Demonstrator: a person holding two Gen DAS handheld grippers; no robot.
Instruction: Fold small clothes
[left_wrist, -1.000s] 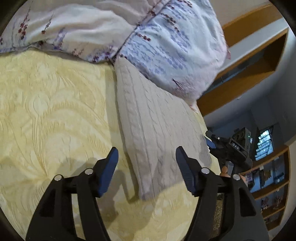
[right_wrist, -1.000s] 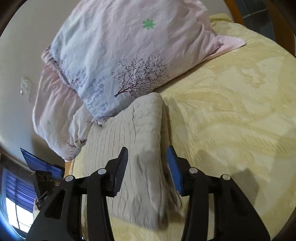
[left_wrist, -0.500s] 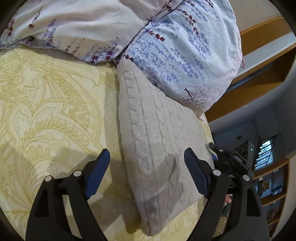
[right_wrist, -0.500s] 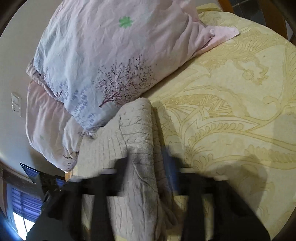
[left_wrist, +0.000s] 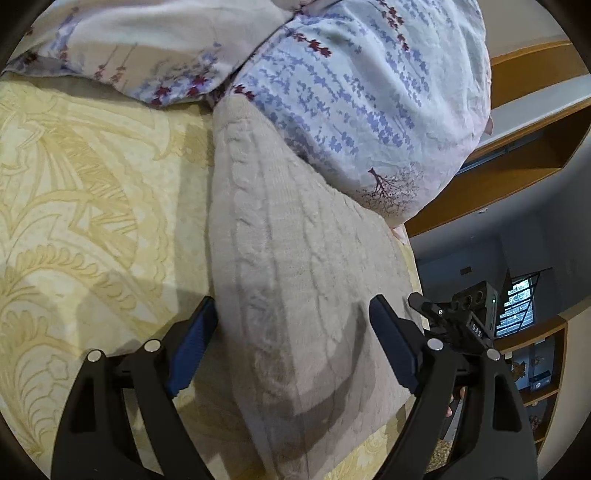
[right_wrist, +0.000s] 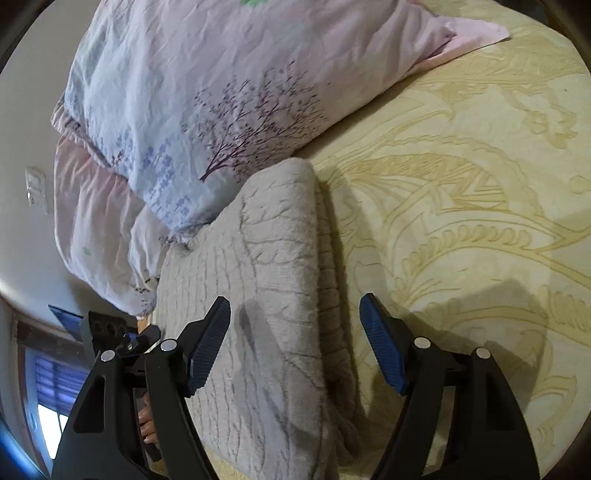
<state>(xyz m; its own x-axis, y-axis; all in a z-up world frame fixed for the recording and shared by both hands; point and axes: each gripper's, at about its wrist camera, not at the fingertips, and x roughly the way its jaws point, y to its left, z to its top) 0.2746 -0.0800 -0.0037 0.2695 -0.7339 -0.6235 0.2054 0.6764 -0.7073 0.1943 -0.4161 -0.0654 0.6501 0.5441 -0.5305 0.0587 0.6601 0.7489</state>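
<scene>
A folded beige cable-knit sweater (left_wrist: 295, 251) lies on the yellow bedspread (left_wrist: 74, 192), its far end against a pillow. My left gripper (left_wrist: 291, 306) hovers open over its near end, with its fingers on either side of the cloth and not pressing. In the right wrist view the sweater (right_wrist: 273, 258) shows a thick folded edge on its right side. My right gripper (right_wrist: 295, 301) is open astride that edge, pads clear of it. Each view shows the other gripper at the sweater's far side, the right gripper (left_wrist: 469, 317) and the left gripper (right_wrist: 118, 332).
Two floral pillows (left_wrist: 369, 92) (right_wrist: 221, 92) are piled at the head of the bed behind the sweater. Patterned bedspread (right_wrist: 461, 184) stretches to one side. The bed's edge runs just past the sweater, with wooden shelving (left_wrist: 517, 166) and a window beyond.
Both grippers have opened wider and moved forward and lower over the sweater. The right one had the folded edge pinched a second ago and has let go.
</scene>
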